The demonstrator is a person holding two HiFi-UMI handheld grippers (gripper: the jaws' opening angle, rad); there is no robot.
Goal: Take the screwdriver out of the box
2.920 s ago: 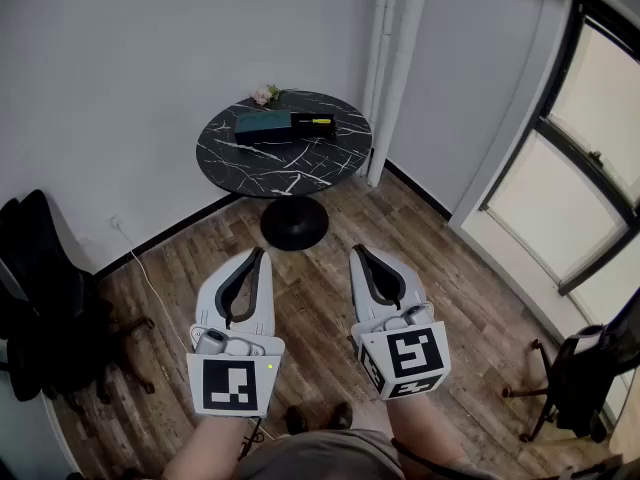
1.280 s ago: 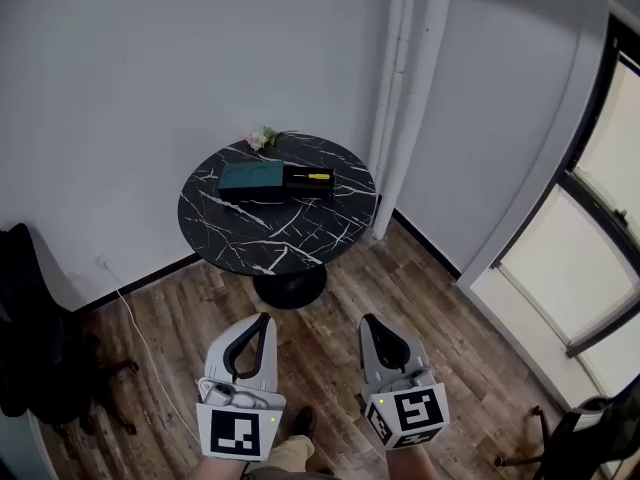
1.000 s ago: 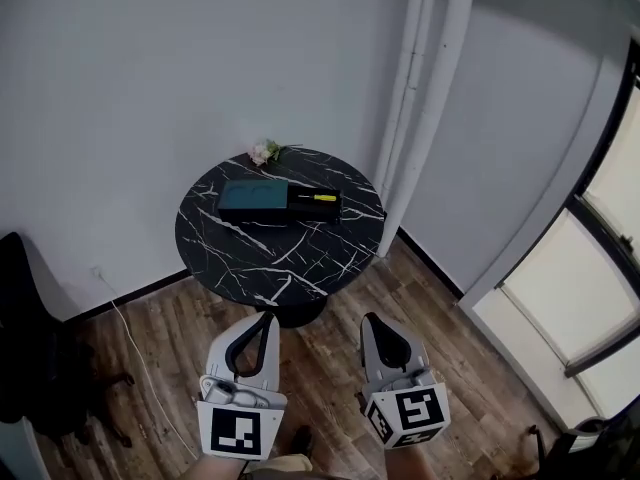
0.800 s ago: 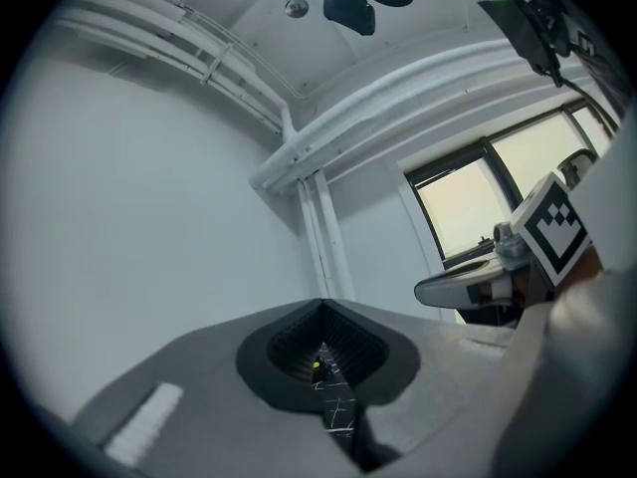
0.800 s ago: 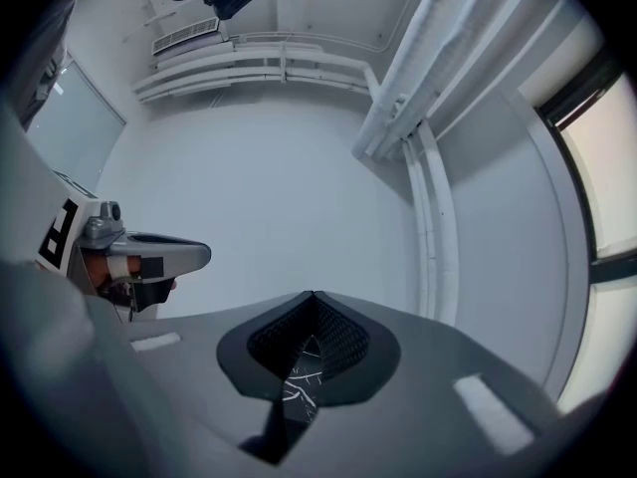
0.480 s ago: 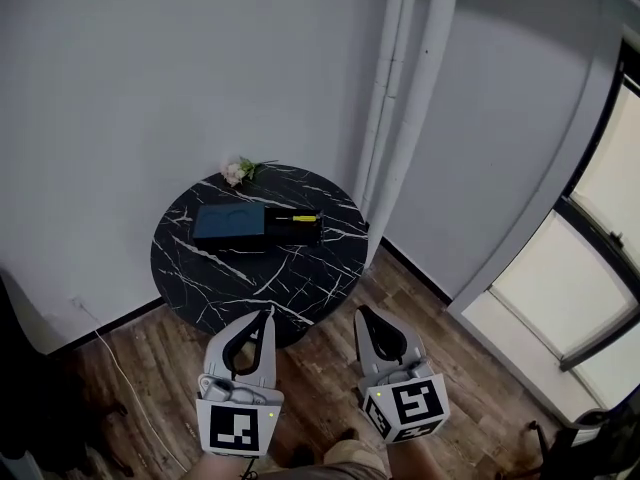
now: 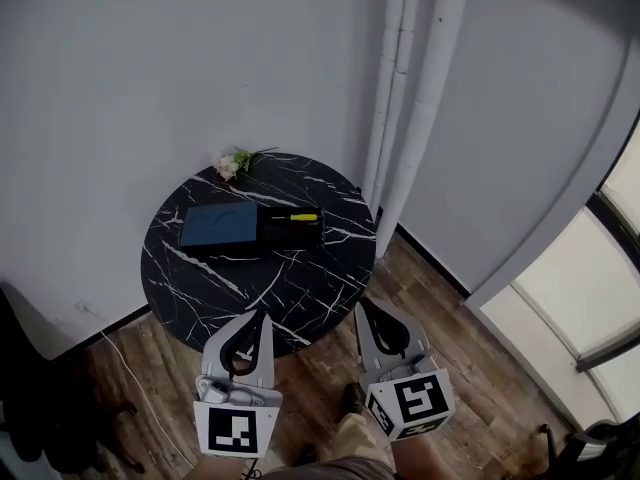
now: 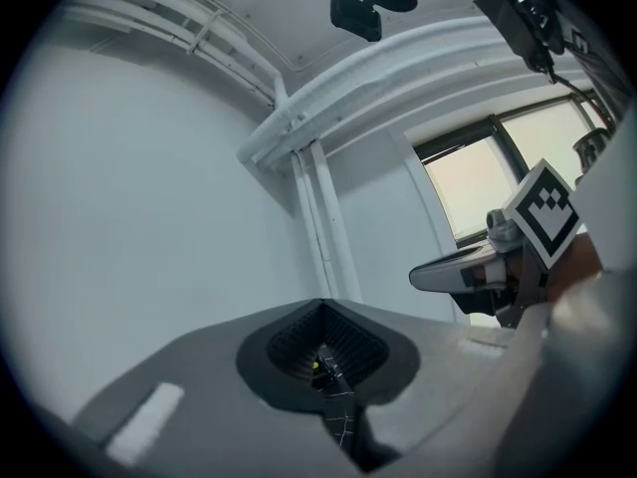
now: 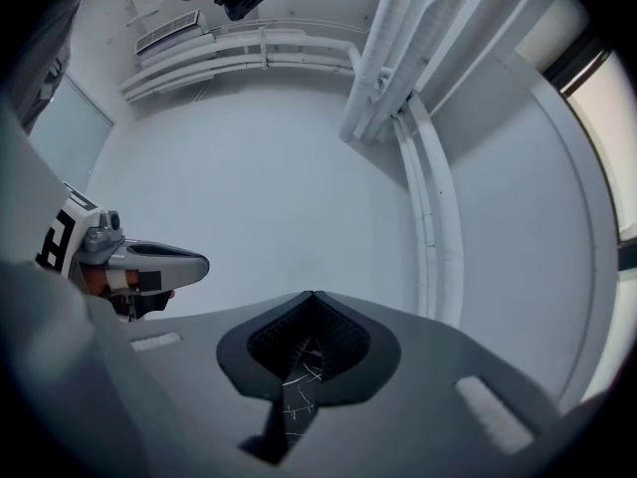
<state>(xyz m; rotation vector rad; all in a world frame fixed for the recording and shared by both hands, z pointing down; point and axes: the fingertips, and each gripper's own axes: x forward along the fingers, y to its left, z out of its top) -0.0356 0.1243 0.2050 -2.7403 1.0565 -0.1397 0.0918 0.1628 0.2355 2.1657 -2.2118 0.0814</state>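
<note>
Black marbled table [image 7: 228,286] stands by grey wall [image 7: 150,68]; left gripper [image 7: 259,314] and right gripper [image 7: 364,306] jaws closed.

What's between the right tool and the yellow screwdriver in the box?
Just bare black marble table and the near wall of the box lie between the right tool and the screwdriver. The head view shows this.

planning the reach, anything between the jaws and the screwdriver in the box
Nothing visible does: only bare table lies between the left gripper, the right gripper and the screwdriver, exposed in the open box. The flowers sit beyond it.
</note>
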